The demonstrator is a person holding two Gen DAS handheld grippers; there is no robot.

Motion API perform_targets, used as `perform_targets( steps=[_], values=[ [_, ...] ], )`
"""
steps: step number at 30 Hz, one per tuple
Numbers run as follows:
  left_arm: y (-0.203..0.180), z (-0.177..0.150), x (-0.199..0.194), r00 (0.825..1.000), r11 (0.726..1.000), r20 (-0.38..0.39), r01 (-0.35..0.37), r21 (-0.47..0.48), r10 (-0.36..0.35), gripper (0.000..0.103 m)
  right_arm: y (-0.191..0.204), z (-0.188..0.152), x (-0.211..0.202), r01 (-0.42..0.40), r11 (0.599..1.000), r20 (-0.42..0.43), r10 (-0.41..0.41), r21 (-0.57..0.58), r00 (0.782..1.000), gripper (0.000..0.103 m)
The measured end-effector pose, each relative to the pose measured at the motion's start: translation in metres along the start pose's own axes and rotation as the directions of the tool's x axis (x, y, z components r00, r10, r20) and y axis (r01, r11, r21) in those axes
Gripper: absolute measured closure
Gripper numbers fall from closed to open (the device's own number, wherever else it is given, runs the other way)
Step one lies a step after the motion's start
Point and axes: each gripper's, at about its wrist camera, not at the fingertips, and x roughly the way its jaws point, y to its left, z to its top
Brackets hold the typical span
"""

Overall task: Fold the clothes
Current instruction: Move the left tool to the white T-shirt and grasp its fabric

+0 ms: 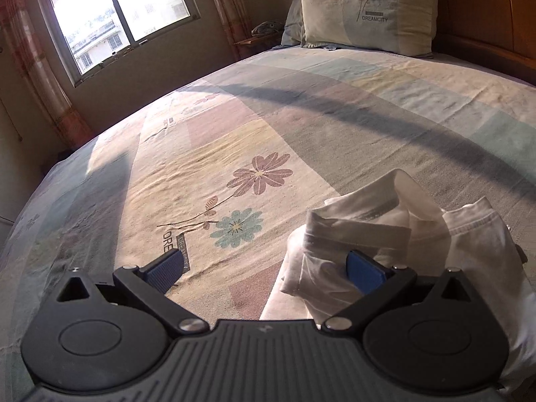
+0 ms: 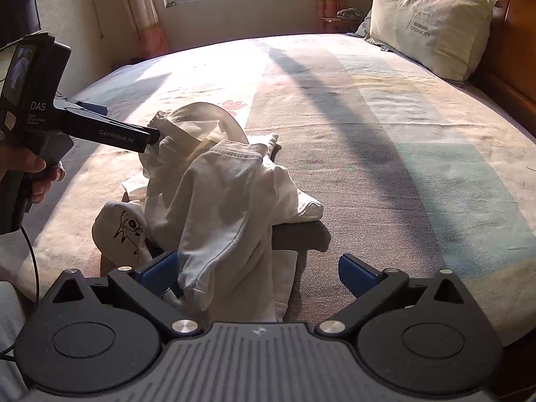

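Observation:
A crumpled white garment (image 2: 221, 194) with a small black cartoon print lies in a heap on the flowered bedsheet (image 2: 385, 140). My right gripper (image 2: 258, 271) is open low over the bed; the cloth's near edge hangs between its fingers and against the left blue pad (image 2: 155, 273). In the left wrist view the same garment (image 1: 385, 234) bunches at the lower right. My left gripper (image 1: 264, 264) is open wide, its right pad (image 1: 365, 273) tucked into a fold of the cloth. The right wrist view shows the left gripper (image 2: 127, 124), held by a hand (image 2: 40, 174), touching the heap's top left.
A cream pillow (image 1: 368, 10) leans on the wooden headboard (image 2: 502, 53) at the far right. A window (image 1: 120, 13) with curtains is across the room, with a small shelf (image 1: 258, 38) beside the bed. Bare sheet (image 1: 268, 117) stretches beyond the garment.

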Motion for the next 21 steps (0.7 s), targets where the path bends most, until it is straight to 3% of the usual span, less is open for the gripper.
perform_targets(
  steps=[7,11,14,18,21],
  values=[
    [-0.016,-0.024,-0.018,0.989,0.989,0.027,0.147,0.012,-0.148,0.000,0.004,-0.001,-0.010,-0.029,0.999,0.021,0.030,-0.025,0.999,0.000],
    [-0.030,-0.026,-0.011,0.997,0.989,0.021,0.067,0.135,-0.071,0.000,0.006,-0.001,-0.014,-0.033,0.999,0.026,0.034,-0.035,0.999,0.000],
    [-0.029,-0.020,-0.010,0.997,0.986,0.072,-0.003,0.169,-0.009,0.000,0.007,-0.002,-0.015,-0.029,0.998,0.036,0.031,-0.051,0.999,0.002],
    [-0.017,-0.006,-0.009,0.984,0.984,0.134,-0.135,0.117,0.119,0.000,0.002,0.000,-0.014,-0.044,0.998,0.045,0.047,-0.047,0.998,0.012],
    [-0.009,-0.003,-0.003,0.985,0.985,0.118,-0.140,0.100,0.128,0.000,-0.007,0.008,-0.007,-0.077,0.997,0.046,0.078,-0.030,0.996,0.026]
  ],
)
